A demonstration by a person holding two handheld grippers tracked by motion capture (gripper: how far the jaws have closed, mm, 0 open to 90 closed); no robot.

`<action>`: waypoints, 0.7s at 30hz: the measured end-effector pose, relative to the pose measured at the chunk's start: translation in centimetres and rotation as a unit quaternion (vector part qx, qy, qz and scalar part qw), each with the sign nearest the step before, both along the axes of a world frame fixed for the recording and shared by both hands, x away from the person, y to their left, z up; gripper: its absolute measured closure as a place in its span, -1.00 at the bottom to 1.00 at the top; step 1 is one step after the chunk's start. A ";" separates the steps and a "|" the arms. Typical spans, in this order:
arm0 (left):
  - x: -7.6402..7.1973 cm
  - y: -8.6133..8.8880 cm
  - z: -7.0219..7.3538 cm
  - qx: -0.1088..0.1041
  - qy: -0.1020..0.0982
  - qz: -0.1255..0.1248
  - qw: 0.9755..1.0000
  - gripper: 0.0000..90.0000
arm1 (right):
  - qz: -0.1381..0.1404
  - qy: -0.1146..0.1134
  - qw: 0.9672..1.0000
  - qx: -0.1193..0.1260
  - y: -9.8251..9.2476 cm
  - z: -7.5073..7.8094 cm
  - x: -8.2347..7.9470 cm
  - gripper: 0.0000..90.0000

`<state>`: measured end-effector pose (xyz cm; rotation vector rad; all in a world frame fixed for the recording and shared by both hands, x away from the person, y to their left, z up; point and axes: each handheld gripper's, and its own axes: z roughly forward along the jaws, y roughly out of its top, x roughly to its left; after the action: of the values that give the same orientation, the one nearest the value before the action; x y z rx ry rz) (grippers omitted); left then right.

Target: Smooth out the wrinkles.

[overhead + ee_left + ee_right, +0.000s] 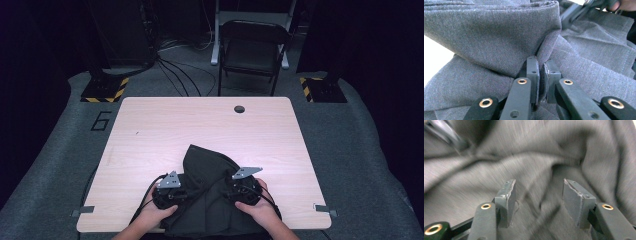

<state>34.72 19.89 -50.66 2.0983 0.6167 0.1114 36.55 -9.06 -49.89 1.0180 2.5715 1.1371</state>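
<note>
Grippers work a dark grey garment (210,195) lying crumpled at the near edge of a pale wooden table (150,130). Left gripper (542,75) is pinched tight on a fold of cloth. Right gripper (537,195) hovers with jaws apart over fabric, gripping nothing. Best next: close the right jaws on a single edge before spreading.

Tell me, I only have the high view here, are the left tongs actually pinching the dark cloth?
Observer: Yes. In the left gripper view the left tongs are shut on a fold of the grey cloth.
Operator: And the right tongs?
Observer: The right tongs stand open over the cloth, pads apart, nothing pinched between them.
Operator: Is the cloth flat where the left one grips?
Observer: No, it is bunched into a thick rolled fold rising above the pads.
</note>
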 end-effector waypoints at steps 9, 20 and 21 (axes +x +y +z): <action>-1.5 -1.0 -0.2 0.034 -0.043 -0.002 0.999 0.84 | 0.002 -0.027 0.999 0.045 2.3 3.1 -0.3 -0.10; -2.1 -0.9 -0.5 0.027 -0.045 0.006 0.999 0.80 | 0.022 -0.011 0.997 0.069 5.5 3.9 0.5 -0.01; -2.2 -0.9 -0.5 0.026 -0.046 0.008 0.999 0.79 | 0.022 -0.004 0.997 0.071 5.5 3.7 0.5 0.00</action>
<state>32.55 19.03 -51.19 2.1266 0.5803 0.2340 37.01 -3.53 -46.15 0.9857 2.5495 1.3491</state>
